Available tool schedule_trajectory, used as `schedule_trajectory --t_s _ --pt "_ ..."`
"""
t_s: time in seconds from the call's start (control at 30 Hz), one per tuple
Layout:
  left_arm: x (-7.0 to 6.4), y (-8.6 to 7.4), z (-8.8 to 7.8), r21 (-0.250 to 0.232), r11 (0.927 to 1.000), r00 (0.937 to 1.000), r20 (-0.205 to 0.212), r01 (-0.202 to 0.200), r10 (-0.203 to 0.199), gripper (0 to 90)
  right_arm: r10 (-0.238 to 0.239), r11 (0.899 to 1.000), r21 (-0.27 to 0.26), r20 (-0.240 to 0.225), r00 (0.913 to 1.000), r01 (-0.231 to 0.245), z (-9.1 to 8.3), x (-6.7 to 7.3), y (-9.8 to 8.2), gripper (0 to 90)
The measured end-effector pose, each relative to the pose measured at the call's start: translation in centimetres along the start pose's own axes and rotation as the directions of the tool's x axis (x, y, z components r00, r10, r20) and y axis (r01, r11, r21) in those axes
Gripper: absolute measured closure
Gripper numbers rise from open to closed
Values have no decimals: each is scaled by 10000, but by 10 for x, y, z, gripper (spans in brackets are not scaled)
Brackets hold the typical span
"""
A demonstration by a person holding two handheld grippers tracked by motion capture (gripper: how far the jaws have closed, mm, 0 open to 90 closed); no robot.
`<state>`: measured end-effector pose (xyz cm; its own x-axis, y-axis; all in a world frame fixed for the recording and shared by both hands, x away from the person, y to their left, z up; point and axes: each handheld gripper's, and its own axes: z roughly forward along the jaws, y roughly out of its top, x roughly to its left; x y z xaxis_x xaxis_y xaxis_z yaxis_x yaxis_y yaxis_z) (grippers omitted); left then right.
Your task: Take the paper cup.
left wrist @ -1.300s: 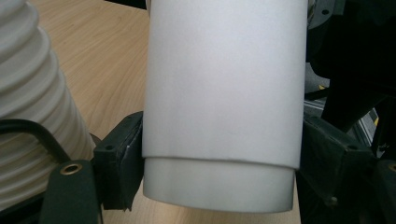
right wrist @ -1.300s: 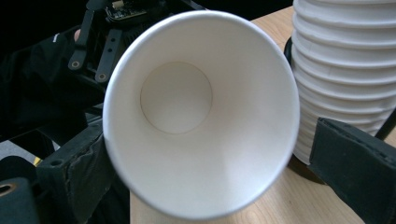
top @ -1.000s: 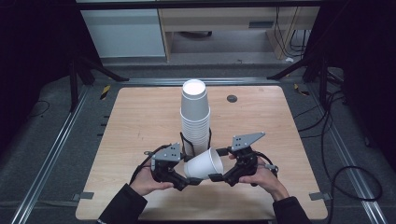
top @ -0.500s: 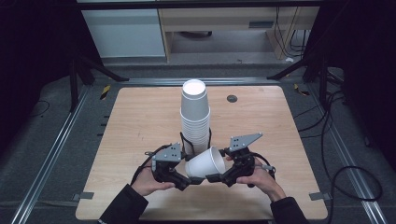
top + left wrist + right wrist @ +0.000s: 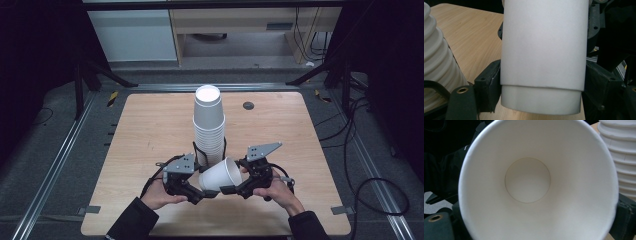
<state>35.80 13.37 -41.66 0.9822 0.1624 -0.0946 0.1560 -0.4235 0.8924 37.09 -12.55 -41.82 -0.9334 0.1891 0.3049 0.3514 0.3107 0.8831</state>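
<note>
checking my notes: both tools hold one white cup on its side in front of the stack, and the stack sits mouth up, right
Not quite. The stack sits mouth down, closed bases on top, as the high view shows. The rest holds: the left tool and right tool hold one white cup on its side in front of it.

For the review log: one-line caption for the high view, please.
Left gripper and right gripper hold a tilted white paper cup between them before a tall cup stack on the wooden table.

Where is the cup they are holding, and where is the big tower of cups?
held cup [image 5: 218,175], high view, on its white side wall.
tower of cups [image 5: 208,120], high view, on the side of the top cups.
held cup [image 5: 527,180], right gripper view, on its inside bottom.
</note>
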Motion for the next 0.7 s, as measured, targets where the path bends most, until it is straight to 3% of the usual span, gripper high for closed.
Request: schedule_trajectory --t_s 0.7 --pt "1 -1 -2 182 9992 9993 -129 350 -348 204 -196 9998 44 206 9996 195 -3 2 2 108"
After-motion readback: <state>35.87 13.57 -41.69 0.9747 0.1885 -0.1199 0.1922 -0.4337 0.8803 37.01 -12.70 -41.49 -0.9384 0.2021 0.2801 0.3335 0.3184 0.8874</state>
